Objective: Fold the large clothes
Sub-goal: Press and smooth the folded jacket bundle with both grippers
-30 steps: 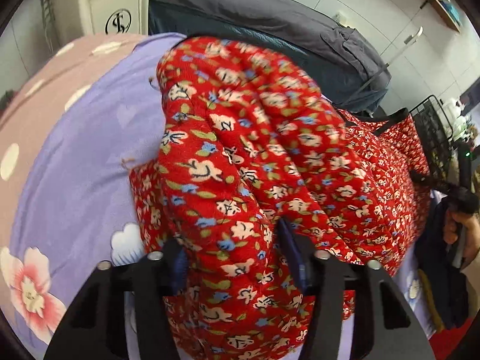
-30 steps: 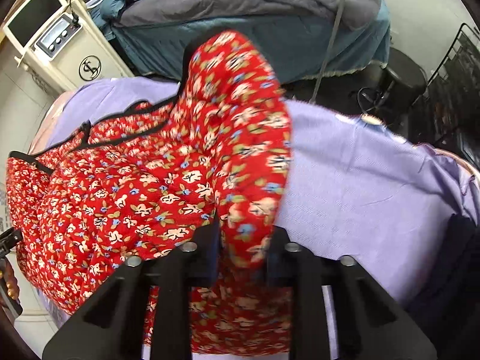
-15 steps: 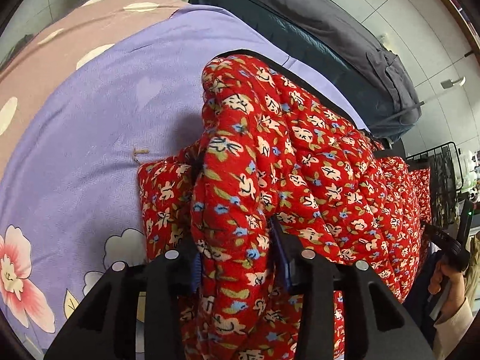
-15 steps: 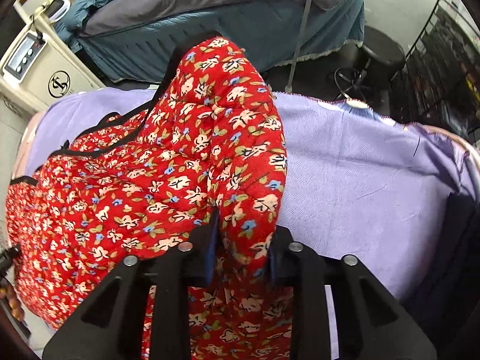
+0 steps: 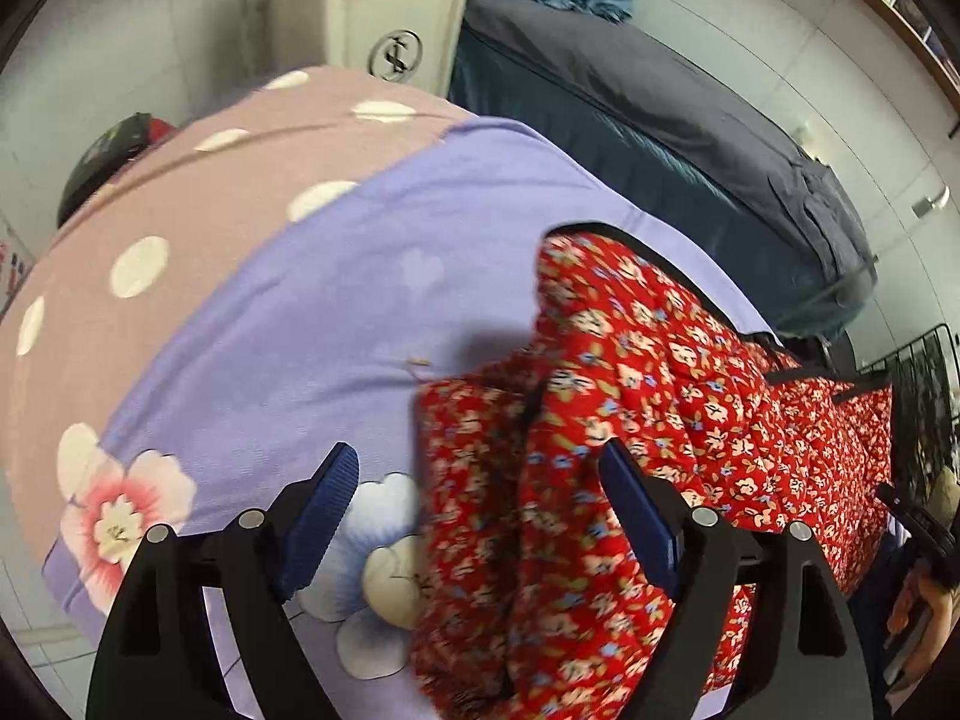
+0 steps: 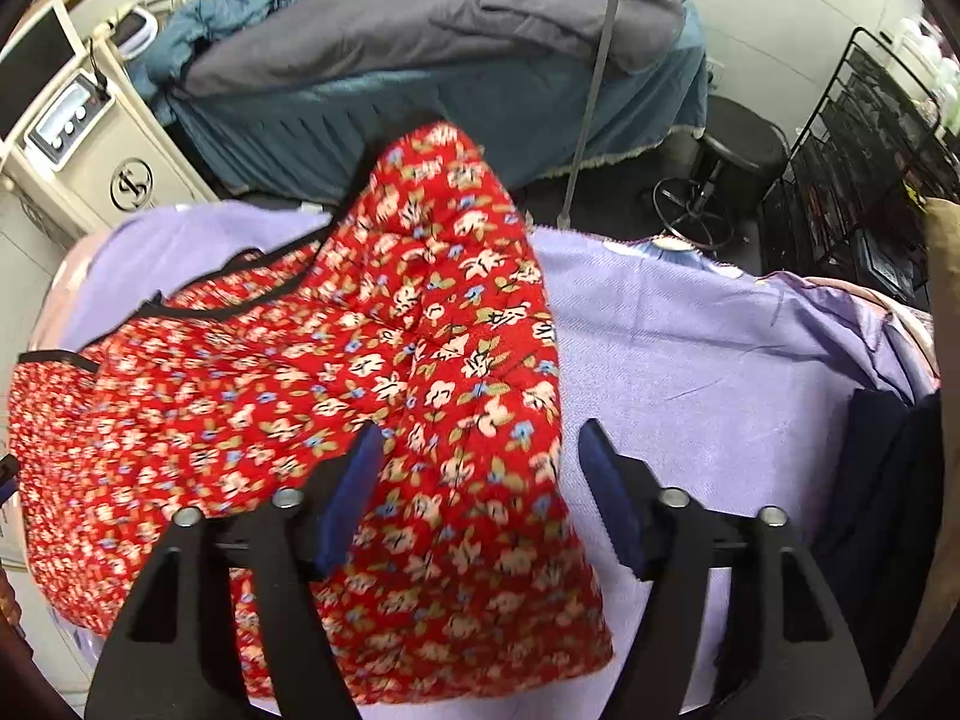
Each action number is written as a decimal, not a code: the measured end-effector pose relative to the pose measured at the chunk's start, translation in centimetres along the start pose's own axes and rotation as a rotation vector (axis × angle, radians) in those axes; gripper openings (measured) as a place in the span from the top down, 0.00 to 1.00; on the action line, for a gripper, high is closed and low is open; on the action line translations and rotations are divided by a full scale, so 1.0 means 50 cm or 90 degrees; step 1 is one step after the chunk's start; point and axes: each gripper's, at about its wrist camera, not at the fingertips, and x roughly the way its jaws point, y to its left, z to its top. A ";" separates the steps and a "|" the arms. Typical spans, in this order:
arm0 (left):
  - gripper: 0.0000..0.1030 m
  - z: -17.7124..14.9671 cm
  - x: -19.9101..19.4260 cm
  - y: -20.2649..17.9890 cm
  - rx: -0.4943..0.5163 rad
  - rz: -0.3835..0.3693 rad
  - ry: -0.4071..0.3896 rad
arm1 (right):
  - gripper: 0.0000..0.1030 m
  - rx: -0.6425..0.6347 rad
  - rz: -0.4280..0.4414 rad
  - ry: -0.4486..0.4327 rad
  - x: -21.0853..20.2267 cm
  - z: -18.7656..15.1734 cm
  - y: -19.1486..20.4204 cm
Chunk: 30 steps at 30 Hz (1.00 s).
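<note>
One garment is in work: a red quilted garment with a small floral print and black edge binding (image 6: 336,372), lying on a lilac cloth cover with pale flower motifs (image 5: 312,324) spread over the worktop. One side of the garment is folded over onto its main body, forming a thick, padded double layer whose folded edge runs from the near side toward the far side in both views. Judged from this lay, the first lengthwise fold is in place; the remaining folds — bringing the length in and squaring the bundle — appear still to be made.

Left tool (image 5: 480,516): its two blue-padded fingers stand wide apart, gripping nothing; the folded edge of the garment lies below and between them. Right tool (image 6: 480,486): likewise spread, with nothing clamped; the fabric lies loose beneath the gap.

Count of surrounding items:
- one pink cloth with white dots (image 5: 180,198), beneath the lilac cover at its far left side;
- one cream equipment cabinet with a round logo (image 6: 90,162);
- one bed with a teal skirt and grey bedding (image 6: 432,54), well apart from the worktop;
- one black wire rack (image 6: 870,150);
- one black stool (image 6: 738,150) — beside the rack.
</note>
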 end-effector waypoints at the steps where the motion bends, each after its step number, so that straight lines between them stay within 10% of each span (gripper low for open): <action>1: 0.22 -0.005 -0.016 0.003 0.004 0.009 -0.009 | 0.34 0.006 0.004 -0.008 -0.013 -0.007 0.001; 15: 0.19 -0.178 -0.021 -0.248 0.241 0.024 0.029 | 0.26 -0.260 0.040 -0.004 -0.051 -0.181 0.230; 30: 0.05 -0.135 0.105 -0.291 0.283 0.074 0.087 | 0.05 -0.202 0.024 0.114 0.073 -0.151 0.224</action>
